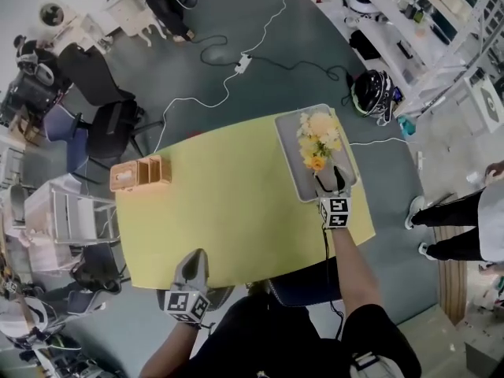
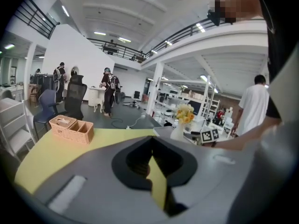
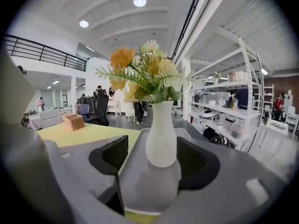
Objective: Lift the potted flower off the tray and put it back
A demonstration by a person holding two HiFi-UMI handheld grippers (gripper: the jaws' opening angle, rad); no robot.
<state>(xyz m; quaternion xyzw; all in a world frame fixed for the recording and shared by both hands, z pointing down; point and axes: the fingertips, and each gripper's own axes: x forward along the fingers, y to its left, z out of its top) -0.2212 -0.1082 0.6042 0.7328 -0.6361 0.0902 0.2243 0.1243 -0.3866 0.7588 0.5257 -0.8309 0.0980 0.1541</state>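
Broadly, the yellow table [image 1: 220,203] carries the grey tray [image 1: 285,136] at its far right corner, with a wicker basket [image 1: 140,172] well to the tray's left. The potted flower [image 1: 319,144], a white vase with yellow blooms, stands on the tray's near end. The right gripper [image 1: 331,181] reaches over the tray's near rim, jaws spread wide on either side of the vase, pads not yet pressing. Well away from the tray, the left gripper [image 1: 195,260] rests empty, its jaws drawn together. The vase looks nearer one jaw, so closing could shove it sideways; tall and top-heavy, it might topple.
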